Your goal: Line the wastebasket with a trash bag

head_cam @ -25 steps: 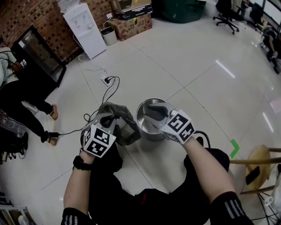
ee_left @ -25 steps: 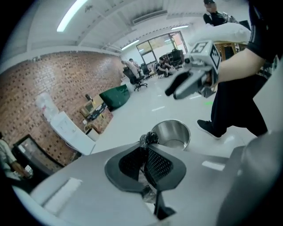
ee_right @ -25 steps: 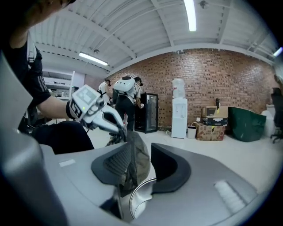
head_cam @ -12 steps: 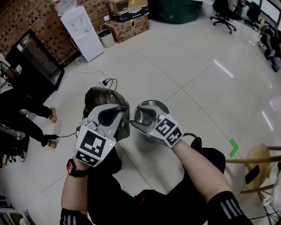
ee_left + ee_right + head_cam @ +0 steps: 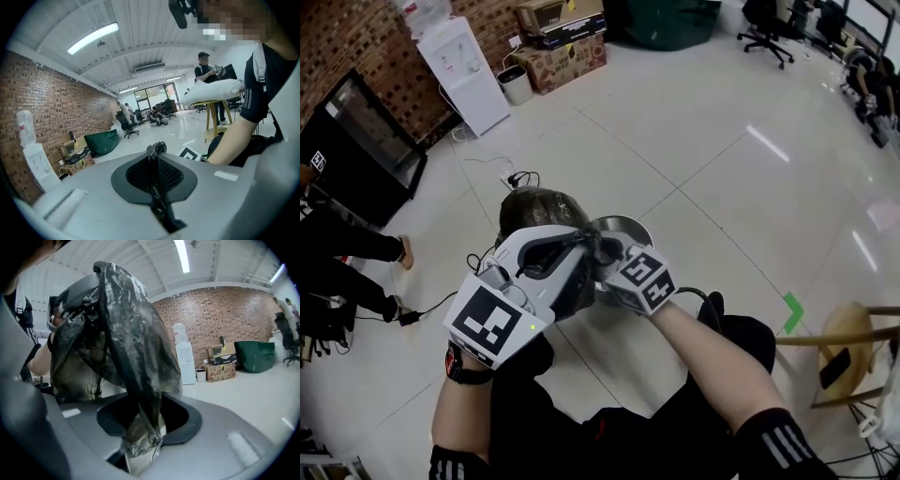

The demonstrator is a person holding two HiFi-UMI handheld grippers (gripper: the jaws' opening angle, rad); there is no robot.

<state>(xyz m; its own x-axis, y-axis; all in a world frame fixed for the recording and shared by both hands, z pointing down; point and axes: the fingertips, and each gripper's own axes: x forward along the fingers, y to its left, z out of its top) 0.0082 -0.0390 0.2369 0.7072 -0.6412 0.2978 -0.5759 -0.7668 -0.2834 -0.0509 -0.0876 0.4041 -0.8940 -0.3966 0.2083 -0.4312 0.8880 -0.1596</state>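
**Left tool** (image 5: 581, 242): the jaws are pressed together, pinching a fold of the trash bag (image 5: 539, 208). A tuft of dark film shows past its tips. The bag hangs bunched from that pinch, just ahead of the tool and clear of the floor (image 5: 722, 169).

**Right tool** (image 5: 607, 248): the jaws are partly spread and have just been closing. A strand of the bag's film runs down between them, and the pads do not appear to bear on it from both sides. Its tips sit close beside the left tool's.

**Wastebasket** (image 5: 628, 225): a round metal one, standing on the floor just beyond and below the right tool, unlined.

**Assessment:** the step in hand looks like finding the bag's mouth and parting it.
- The right tool should close on a single layer beside the left tool's pinch, not on the whole bunch.
- The two tools should then be drawn apart above the wastebasket.

**Risk:** the thin film slips out, or both layers are caught together and the mouth will not open.
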